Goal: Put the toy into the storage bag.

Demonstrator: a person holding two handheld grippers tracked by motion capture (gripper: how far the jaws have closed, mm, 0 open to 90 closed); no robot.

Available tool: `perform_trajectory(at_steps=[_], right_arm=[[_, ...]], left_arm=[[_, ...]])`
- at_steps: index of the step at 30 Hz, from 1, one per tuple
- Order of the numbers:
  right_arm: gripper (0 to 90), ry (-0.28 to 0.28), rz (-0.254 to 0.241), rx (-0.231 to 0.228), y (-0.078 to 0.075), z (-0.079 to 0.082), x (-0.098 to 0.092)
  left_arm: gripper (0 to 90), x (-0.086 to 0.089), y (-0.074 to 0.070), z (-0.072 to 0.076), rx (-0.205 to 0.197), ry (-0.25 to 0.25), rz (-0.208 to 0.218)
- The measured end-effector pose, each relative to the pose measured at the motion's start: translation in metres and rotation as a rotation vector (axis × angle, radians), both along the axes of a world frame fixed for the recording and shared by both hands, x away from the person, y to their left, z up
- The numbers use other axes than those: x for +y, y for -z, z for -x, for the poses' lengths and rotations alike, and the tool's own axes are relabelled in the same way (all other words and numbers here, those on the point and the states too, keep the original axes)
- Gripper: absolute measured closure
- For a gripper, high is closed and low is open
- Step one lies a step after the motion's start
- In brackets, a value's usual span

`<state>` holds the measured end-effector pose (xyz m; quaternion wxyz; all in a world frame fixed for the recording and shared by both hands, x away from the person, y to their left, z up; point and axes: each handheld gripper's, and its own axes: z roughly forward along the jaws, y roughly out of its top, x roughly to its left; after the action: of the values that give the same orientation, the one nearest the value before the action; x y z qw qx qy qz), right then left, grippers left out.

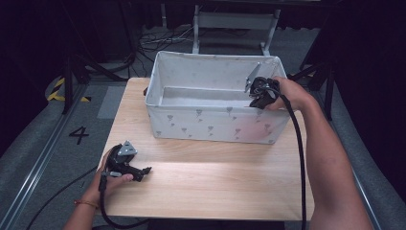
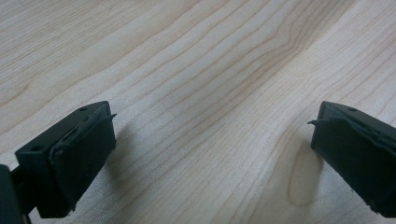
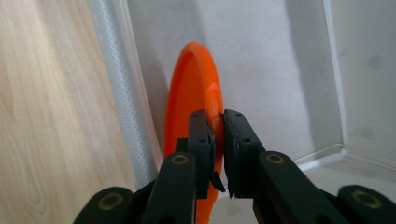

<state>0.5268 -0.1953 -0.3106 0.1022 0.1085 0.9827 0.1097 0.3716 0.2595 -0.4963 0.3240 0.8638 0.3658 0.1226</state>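
black hand-held gripper (image 1: 146,169) | grey triangular plate | black cable | brass screws | left-wrist bracelet (image 1: 86,203)

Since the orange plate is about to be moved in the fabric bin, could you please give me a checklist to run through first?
1. Right tongs shut on the orange plate rim: ok.
2. Plate on edge, inside the fabric bin by its wall: ok.
3. Plate clear of that wall: cannot tell.
4. Left tongs open, nothing between: ok.
5. Left tongs low over bare table, away from bin: ok.
6. Right cable free of bin rim: cannot tell.
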Motion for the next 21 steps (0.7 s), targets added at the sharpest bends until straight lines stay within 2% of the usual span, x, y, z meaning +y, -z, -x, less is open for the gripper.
perform_trajectory(at_steps=[3,5,12,14,18,21], right_arm=[[81.3,0.021,0.022,-0.005,0.002,-0.002,0.001],[79.6,0.030,0.018,-0.006,0.002,-0.002,0.001],[72.7,0.044,-0.024,-0.039,-0.001,0.001,-0.005],[67.9,0.058,-0.031,-0.066,-0.002,0.003,-0.006],[60.7,0.093,-0.110,-0.102,-0.007,0.007,-0.012],[57.7,0.104,-0.134,-0.133,-0.008,0.010,-0.015]], left_arm=[[0.2,0.000,0.000,0.000,0.001,0.000,0.000],[0.2,0.000,0.000,0.000,0.001,-0.001,0.000],[0.2,0.000,0.000,0.000,0.000,-0.001,-0.001],[0.2,0.000,0.000,0.000,0.000,0.000,0.000],[0.2,0.000,0.000,0.000,0.001,0.000,0.000],[0.2,0.000,0.000,0.000,0.000,0.000,0.000]])
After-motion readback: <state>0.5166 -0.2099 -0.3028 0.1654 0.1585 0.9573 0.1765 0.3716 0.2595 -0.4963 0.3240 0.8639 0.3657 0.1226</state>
